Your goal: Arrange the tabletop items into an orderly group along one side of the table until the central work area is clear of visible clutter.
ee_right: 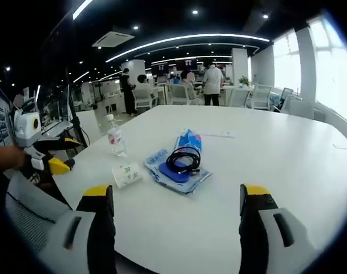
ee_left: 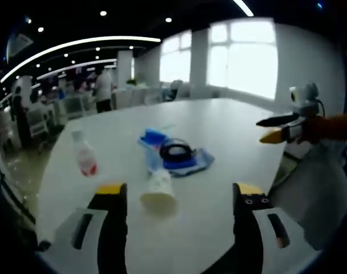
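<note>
Yellow-tipped jaws of your left gripper stand spread wide with nothing between them, low over the near edge of the white table; your right gripper is spread the same way, also empty. Just beyond the left jaws a white paper cup lies on its side. Past it, a coiled black cable rests on a blue cloth, with a blue packet touching the cloth's far side. Off to one side, well apart, a clear plastic bottle with a red label stands upright. Far behind, people stand among office desks.
</note>
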Tool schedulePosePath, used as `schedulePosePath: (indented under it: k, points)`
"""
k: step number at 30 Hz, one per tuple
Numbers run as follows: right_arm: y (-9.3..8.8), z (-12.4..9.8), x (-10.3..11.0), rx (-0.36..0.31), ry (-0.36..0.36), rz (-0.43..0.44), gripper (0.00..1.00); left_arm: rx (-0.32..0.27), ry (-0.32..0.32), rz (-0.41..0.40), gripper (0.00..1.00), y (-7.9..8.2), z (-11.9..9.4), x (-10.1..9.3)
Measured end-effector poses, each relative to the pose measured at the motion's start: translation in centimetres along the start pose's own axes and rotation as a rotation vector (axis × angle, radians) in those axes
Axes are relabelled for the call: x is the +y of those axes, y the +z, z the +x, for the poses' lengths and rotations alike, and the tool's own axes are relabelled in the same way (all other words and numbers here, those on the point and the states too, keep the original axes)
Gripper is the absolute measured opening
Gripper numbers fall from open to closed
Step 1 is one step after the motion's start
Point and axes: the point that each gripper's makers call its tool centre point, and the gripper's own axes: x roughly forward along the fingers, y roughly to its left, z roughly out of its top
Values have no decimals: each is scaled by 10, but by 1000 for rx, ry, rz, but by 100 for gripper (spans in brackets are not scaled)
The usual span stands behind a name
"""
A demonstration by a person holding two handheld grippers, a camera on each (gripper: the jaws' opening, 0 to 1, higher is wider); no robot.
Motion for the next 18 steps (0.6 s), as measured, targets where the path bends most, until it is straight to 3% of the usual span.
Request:
schedulePosePath:
  k: [4,11,18]
  points:
    - [-3,-15,8,-16,18,6,98,14,-18,1,62,-5,9,-2]
    - [18,-30,9,-73,-8,5,100,45,-35,-1,52,-12,22,-1]
    - [9,-39,4,-37,-26,-61,100,58,-34,-35,44,-16,33,2]
